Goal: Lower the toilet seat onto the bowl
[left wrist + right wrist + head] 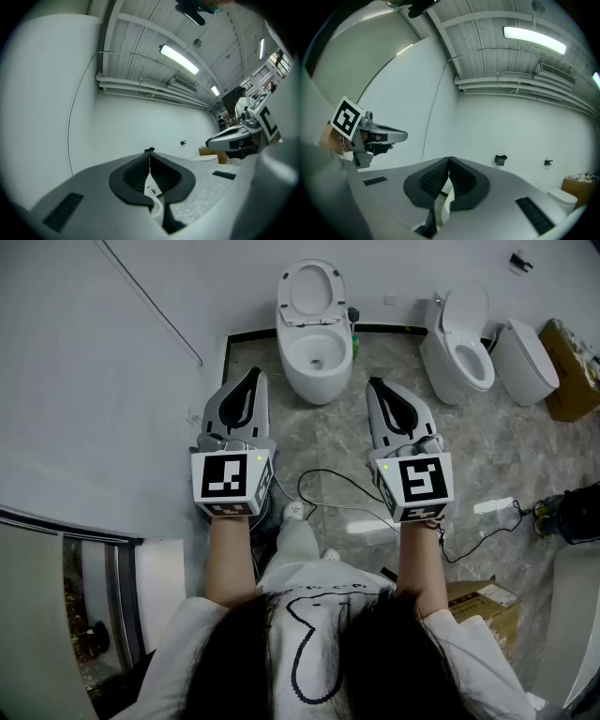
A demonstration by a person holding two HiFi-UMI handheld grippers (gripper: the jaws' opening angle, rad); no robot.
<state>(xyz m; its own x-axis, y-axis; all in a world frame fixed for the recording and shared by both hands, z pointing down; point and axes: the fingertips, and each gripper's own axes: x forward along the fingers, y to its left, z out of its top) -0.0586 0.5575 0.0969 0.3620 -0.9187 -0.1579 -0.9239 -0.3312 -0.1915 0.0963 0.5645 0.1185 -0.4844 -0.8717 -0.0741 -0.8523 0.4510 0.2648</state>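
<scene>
The toilet seat (338,289) stands up against the white wall, above its bowl (314,385), at the far end of the grey floor (337,432). There are 2 claws. The left gripper (254,373) and the right gripper (373,382) each have both jaws pressed together with nothing in them. They hang side by side, well apart from the bowl, with only floor in between. There are 2 toilets: the second toilet (457,348) sits to the right, its seat up too. Another white thing (525,360) leans just beside it. A small green thing (354,341) stands next to the first bowl. There are 2 cardboard boxes, 1 far right (572,381) and 1 near the person (487,601). 1 black cable (330,486) curls on the floor.
</scene>
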